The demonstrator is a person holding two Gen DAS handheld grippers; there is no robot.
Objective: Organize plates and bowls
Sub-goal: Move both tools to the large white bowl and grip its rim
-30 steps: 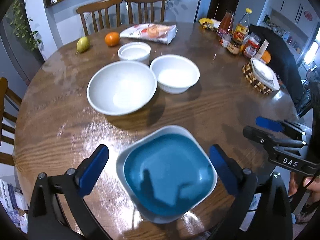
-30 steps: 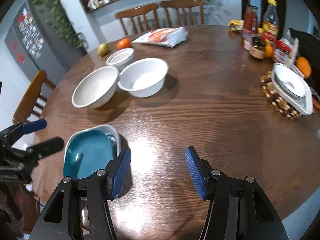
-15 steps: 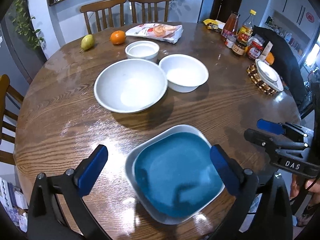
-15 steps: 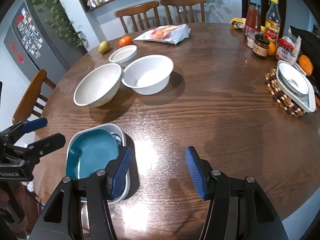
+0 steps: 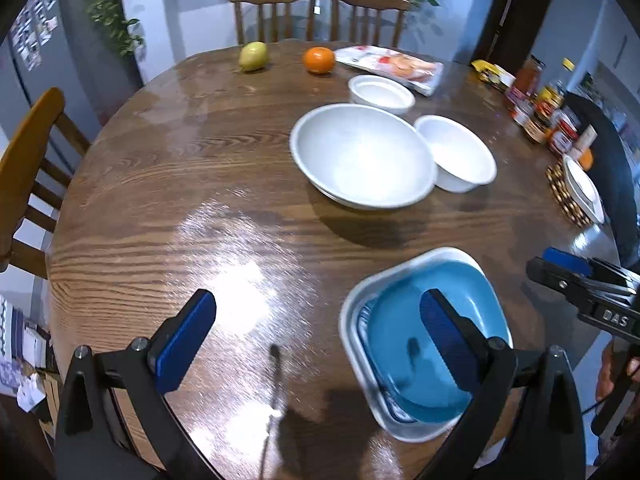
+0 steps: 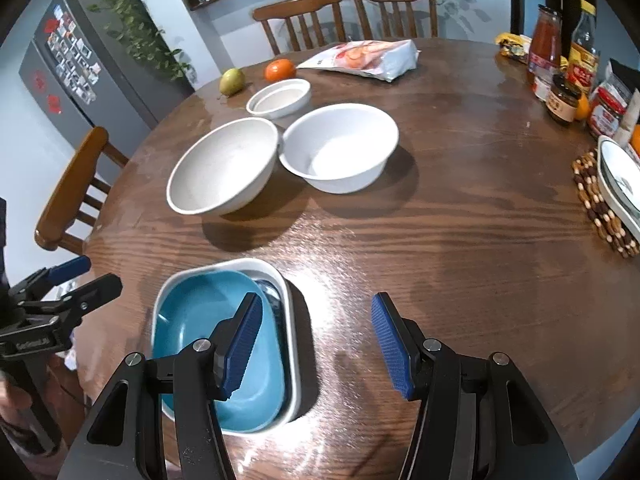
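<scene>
A blue square plate (image 5: 404,344) (image 6: 200,320) lies nested in a grey-rimmed square plate (image 5: 352,312) (image 6: 290,308) near the table's front edge. A large white bowl (image 5: 362,160) (image 6: 224,168), a medium white bowl (image 5: 458,156) (image 6: 340,144) and a small white bowl (image 5: 380,92) (image 6: 280,96) stand further back. My left gripper (image 5: 316,340) is open and empty, left of the plates, its right finger over them. My right gripper (image 6: 316,344) is open and empty, its left finger over the blue plate.
A pear (image 5: 253,56), an orange (image 5: 319,60) and a snack bag (image 5: 394,66) lie at the back of the round wooden table (image 5: 180,184). Jars and bottles (image 6: 568,76) and a dish on a beaded trivet (image 6: 616,184) stand at the right. Chairs surround the table.
My left gripper has swung to the left, so the plates now sit at its right finger. The right gripper has risen and tilted slightly; the stacked plates show more fully.
</scene>
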